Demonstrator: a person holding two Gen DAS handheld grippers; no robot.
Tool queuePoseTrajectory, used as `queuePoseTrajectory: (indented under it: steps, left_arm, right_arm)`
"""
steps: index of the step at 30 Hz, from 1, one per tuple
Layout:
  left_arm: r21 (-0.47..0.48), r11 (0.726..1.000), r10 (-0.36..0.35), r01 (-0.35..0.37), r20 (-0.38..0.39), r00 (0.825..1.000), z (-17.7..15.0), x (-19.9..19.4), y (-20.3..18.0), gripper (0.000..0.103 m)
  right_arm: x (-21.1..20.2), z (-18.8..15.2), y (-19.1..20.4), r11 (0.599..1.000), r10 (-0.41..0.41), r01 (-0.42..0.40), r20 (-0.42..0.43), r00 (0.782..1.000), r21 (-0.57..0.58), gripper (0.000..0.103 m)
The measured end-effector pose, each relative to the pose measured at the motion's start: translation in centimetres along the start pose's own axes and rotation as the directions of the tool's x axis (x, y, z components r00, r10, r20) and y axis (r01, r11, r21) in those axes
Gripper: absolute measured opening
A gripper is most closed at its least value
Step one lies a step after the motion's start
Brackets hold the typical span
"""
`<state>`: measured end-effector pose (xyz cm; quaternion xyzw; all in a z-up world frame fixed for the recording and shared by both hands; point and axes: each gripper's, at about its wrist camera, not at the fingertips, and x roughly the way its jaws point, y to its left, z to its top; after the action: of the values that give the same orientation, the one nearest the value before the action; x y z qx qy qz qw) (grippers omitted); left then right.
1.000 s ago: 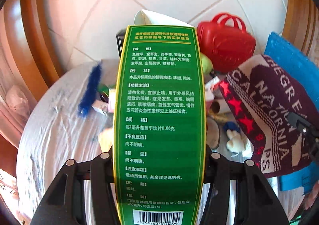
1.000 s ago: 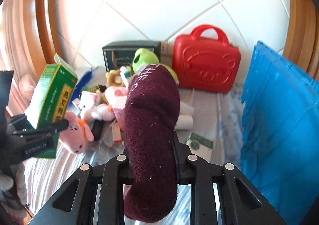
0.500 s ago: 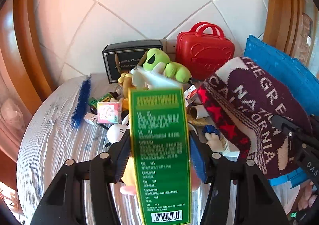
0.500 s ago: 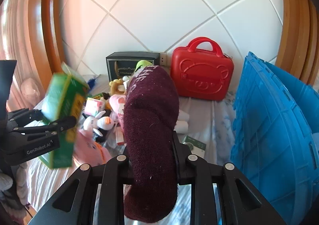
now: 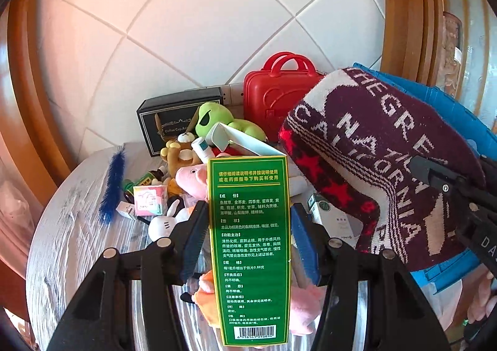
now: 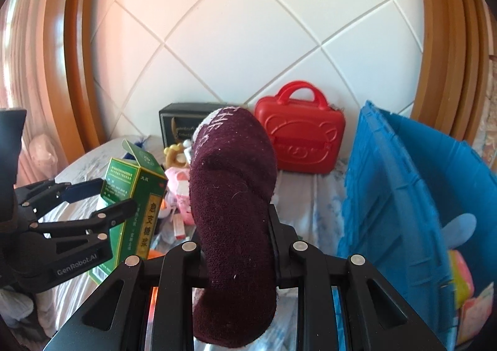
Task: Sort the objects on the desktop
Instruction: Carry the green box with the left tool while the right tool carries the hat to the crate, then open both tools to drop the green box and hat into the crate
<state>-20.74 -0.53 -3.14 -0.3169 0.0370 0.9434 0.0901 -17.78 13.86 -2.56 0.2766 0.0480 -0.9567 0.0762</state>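
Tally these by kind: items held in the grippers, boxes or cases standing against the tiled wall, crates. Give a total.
Held items: 2 (green carton, maroon sock)
Boxes or cases at the wall: 2 (black box, red case)
Crates: 1 (blue crate)
Total: 5

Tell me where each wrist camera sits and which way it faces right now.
Left wrist: on the left gripper, looking down along its fingers at the green medicine box it clamps, cluttered table beyond; the right gripper shows at right.
Right wrist: on the right gripper, aimed over the maroon sock it pinches; the left gripper shows at left.
Shared: red case, blue crate, box, sock.
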Motion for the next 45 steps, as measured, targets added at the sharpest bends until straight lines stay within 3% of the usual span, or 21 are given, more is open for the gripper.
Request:
queuePoseTrajectory:
  steps: [6,11,19,24,25,27,31,36,38,40,41,43,45]
  left_arm:
    - [0.029,0.999,-0.041,0.038,0.101,0.994,3.3,-2.0,-3.5,0.053]
    - [0.066,0.993,-0.104,0.094,0.171,0.980,6.1,-3.6,-8.0,0.053]
    - [0.144,0.970,-0.224,0.194,0.236,0.946,10.0,-5.0,-17.6,0.053]
    - [0.190,0.953,-0.280,0.236,0.258,0.925,12.0,-5.9,-24.1,0.052]
    - [0.201,0.950,-0.289,0.240,0.266,0.920,12.3,-6.1,-25.3,0.041]
    - [0.203,0.934,-0.338,0.293,0.241,0.910,13.0,-6.3,-27.4,0.033]
    - [0.237,0.913,-0.382,0.332,0.211,0.900,13.6,-6.4,-31.7,0.033]
    - [0.285,0.906,-0.363,0.312,0.147,0.920,11.7,-5.0,-35.4,0.033]
    - [0.305,0.909,-0.337,0.285,0.134,0.932,10.9,-4.8,-36.3,0.044]
    - [0.315,0.912,-0.317,0.264,0.133,0.939,10.2,-5.0,-36.9,0.073]
    - [0.319,0.913,-0.310,0.253,0.143,0.940,9.7,-5.1,-36.8,0.078]
    - [0.321,0.916,-0.299,0.240,0.148,0.943,9.0,-5.2,-36.7,0.082]
    - [0.305,0.918,-0.299,0.251,0.121,0.947,8.6,-5.0,-36.0,0.082]
  right_arm:
    - [-3.8,2.0,-2.3,0.998,-0.059,0.057,0.094,0.994,0.025,0.024]
    - [-7.5,3.3,-6.3,0.988,-0.142,0.130,0.168,0.975,0.084,0.024]
    - [-13.4,3.9,-14.5,0.948,-0.302,0.267,0.233,0.924,0.173,0.024]
    - [-16.7,3.6,-19.8,0.908,-0.410,0.365,0.247,0.878,0.208,0.024]
    - [-17.4,3.3,-20.7,0.899,-0.429,0.384,0.245,0.870,0.212,0.024]
    - [-18.0,3.3,-22.8,0.880,-0.466,0.421,0.235,0.853,0.219,0.024]
    - [-19.4,2.2,-26.5,0.854,-0.509,0.458,0.210,0.835,0.248,0.024]
    - [-18.2,-0.3,-30.1,0.843,-0.512,0.472,0.113,0.852,0.258,0.025]
    - [-17.6,-1.3,-31.1,0.841,-0.506,0.470,0.084,0.858,0.268,0.028]
    - [-17.0,-2.4,-31.8,0.841,-0.495,0.462,0.058,0.867,0.281,0.037]
    - [-16.7,-2.8,-32.2,0.842,-0.491,0.460,0.046,0.870,0.283,0.043]
    - [-16.3,-3.6,-32.4,0.845,-0.480,0.452,0.035,0.876,0.285,0.076]
    - [-16.2,-4.2,-32.4,0.833,-0.500,0.473,0.027,0.865,0.287,0.091]
